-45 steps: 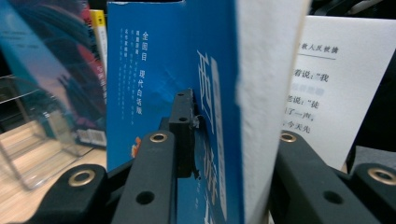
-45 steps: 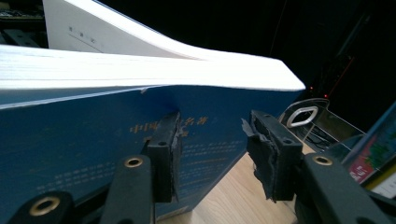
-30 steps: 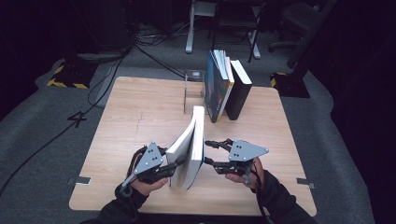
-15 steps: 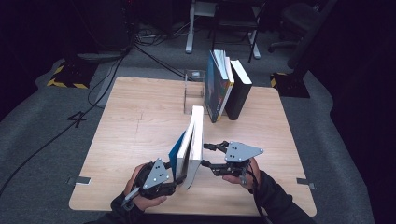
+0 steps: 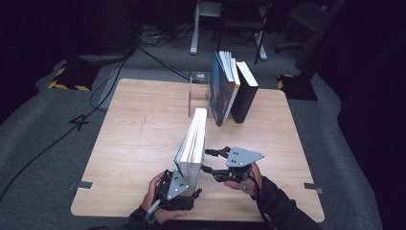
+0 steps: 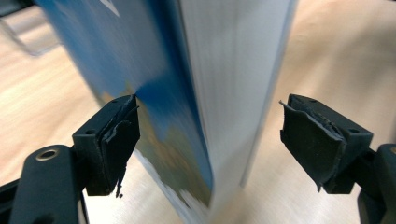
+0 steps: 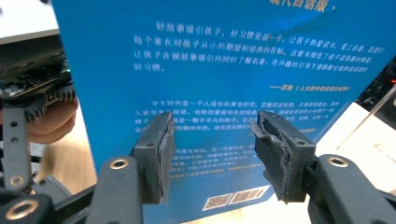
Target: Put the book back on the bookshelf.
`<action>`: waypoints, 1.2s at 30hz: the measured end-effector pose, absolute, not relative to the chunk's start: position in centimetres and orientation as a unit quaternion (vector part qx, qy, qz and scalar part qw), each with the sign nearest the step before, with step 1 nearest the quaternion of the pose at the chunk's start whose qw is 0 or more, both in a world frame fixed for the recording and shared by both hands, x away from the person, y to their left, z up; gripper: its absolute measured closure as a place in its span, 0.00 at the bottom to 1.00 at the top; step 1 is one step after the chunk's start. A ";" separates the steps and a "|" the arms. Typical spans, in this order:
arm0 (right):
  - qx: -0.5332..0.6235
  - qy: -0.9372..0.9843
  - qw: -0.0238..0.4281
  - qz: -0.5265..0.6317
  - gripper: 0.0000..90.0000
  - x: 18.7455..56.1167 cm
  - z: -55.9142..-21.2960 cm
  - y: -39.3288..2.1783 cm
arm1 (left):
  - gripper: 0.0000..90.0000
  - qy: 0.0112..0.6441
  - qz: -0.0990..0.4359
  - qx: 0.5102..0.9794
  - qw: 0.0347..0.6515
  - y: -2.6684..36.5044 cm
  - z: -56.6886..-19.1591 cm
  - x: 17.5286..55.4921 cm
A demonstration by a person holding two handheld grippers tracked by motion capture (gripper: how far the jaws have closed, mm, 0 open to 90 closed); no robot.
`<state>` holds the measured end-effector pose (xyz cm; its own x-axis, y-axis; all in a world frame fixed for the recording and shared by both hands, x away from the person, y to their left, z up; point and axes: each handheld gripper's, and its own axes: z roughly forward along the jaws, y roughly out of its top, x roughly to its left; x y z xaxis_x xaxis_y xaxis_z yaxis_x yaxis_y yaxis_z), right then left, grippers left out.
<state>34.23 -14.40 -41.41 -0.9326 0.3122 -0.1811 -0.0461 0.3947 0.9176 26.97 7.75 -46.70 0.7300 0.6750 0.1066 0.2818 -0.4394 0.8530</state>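
1. The book point(image 5: 192, 143) is thick, with a blue cover and white page edges, and stands upright on its edge on the bench point(image 5: 134, 124).
2. Its near end sits between the open jaws of the left tool point(image 6: 208, 140), touching neither pad.
3. Its back cover point(image 7: 224, 79), with white printed text and a barcode, faces the right tool point(image 7: 212, 154), just beyond the open jaws.

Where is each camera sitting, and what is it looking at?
High view: above the table, looking down on the standing blue book; both hands show.
Left gripper view: rides the left tool, facing the book's page edge.
Right gripper view: rides the right tool, facing its back cover.
All share that book.
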 end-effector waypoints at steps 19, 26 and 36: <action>0.101 0.808 0.200 0.545 0.52 34.3 -41.3 -14.7 | 0.55 0.322 0.226 0.793 0.465 9.5 -46.4 27.6; 0.114 0.806 0.209 0.542 0.51 34.8 -41.0 -15.8 | 0.66 0.331 0.212 0.791 0.468 11.6 -46.3 28.3; 0.134 0.815 0.215 0.521 0.47 35.4 -41.3 -18.0 | 0.66 0.286 0.147 0.809 0.491 14.0 -46.1 29.4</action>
